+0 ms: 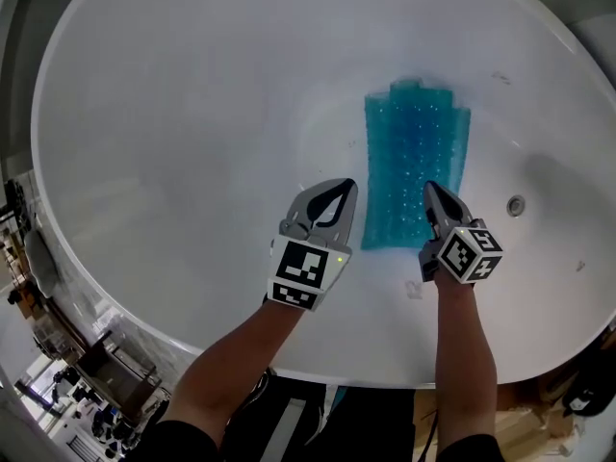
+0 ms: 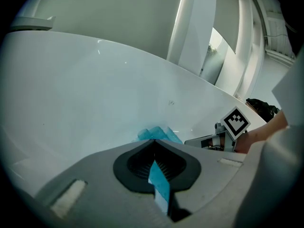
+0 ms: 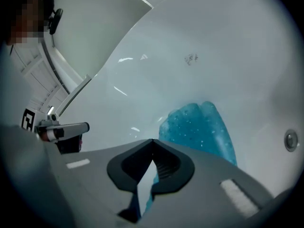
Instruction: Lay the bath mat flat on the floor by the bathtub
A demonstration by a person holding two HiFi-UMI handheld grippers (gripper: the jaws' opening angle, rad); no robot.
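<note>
Big white bathtub (image 1: 144,123), with the blue bath mat (image 1: 412,147) lying down in its bottom, not on the floor yet. It looks soft, floppy, maybe slick. My left gripper (image 1: 345,191) and right gripper (image 1: 431,191) each have their jaws clamped on its near edge, one per corner.

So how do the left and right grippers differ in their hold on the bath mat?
The left gripper bites the bath mat at its left edge, the right gripper toward its right side. In the head view the left shows its broad face, the right its narrow edge. A blue strip fills the left's jaws; the right's show only a sliver. Both are shut on the mat.
</note>
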